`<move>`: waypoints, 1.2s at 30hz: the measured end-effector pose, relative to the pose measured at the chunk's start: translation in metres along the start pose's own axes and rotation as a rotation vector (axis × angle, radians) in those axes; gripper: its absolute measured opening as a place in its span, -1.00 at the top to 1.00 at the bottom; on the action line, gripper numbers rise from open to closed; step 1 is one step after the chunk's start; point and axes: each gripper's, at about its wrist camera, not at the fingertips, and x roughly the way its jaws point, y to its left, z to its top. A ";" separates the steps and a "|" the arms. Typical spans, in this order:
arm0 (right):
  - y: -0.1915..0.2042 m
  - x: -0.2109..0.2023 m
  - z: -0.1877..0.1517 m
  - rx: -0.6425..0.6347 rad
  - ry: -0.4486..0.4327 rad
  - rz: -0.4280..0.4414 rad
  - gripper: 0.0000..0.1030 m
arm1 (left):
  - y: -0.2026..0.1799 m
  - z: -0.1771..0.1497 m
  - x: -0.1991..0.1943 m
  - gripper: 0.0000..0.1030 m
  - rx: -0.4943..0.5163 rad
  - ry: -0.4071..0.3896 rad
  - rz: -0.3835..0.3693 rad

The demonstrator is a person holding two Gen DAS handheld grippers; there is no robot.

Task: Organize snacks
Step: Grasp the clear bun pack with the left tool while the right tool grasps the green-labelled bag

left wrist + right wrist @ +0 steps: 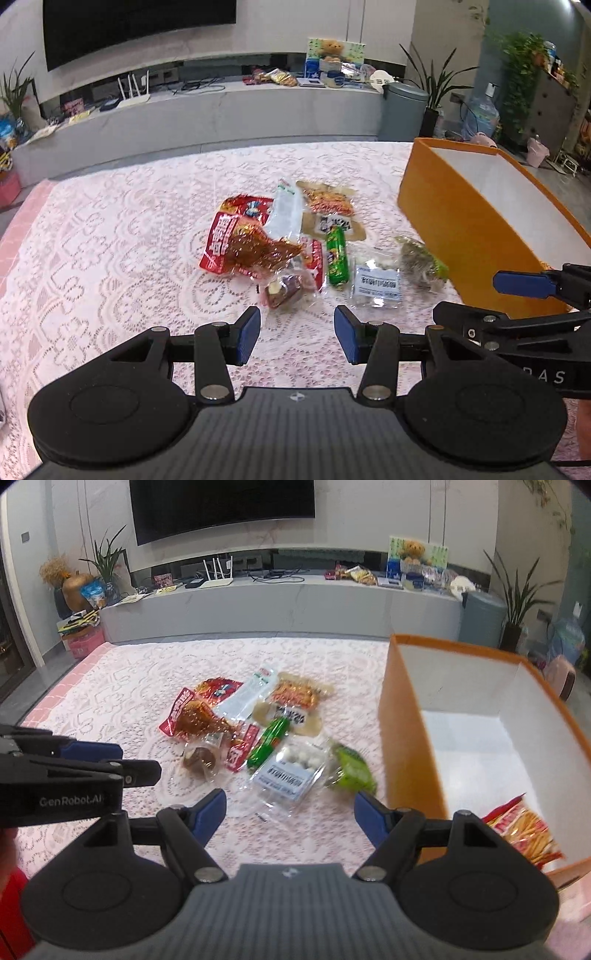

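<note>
Several snack packets lie in a pile on the lace tablecloth: a red chicken-leg pack (245,245) (199,716), a green sausage stick (337,258) (267,742), a clear pack of white balls (376,280) (291,770), a green wrapped snack (421,262) (351,770) and a small brown snack pack (288,290) (201,758). An orange box (461,229) (406,720) stands to the right and holds a red-yellow snack bag (524,830). My left gripper (297,336) is open and empty just short of the pile. My right gripper (290,814) is open and empty beside the box.
The pink lace-covered table (110,240) (129,672) ends at a far edge facing a grey TV bench (221,107) with clutter. A grey bin (402,110) and plants stand beyond the box. Each gripper shows at the side of the other's view.
</note>
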 end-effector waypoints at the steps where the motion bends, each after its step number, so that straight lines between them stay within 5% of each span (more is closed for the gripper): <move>1: 0.001 0.003 0.000 0.003 0.002 0.000 -0.42 | 0.003 -0.001 0.003 -0.06 -0.007 0.004 -0.001; 5: 0.006 0.016 0.000 -0.013 0.008 -0.027 -0.27 | 0.008 -0.001 0.013 -0.07 0.000 0.021 -0.013; 12: 0.014 0.041 0.004 -0.141 -0.019 -0.140 -0.12 | 0.013 0.009 0.029 -0.38 -0.052 0.022 -0.055; 22: 0.011 0.077 0.007 -0.220 -0.001 -0.239 -0.05 | 0.011 0.021 0.065 -0.38 -0.079 0.049 -0.037; 36: 0.009 0.106 0.001 -0.253 0.055 -0.265 -0.05 | 0.021 0.019 0.107 -0.36 -0.157 0.145 -0.026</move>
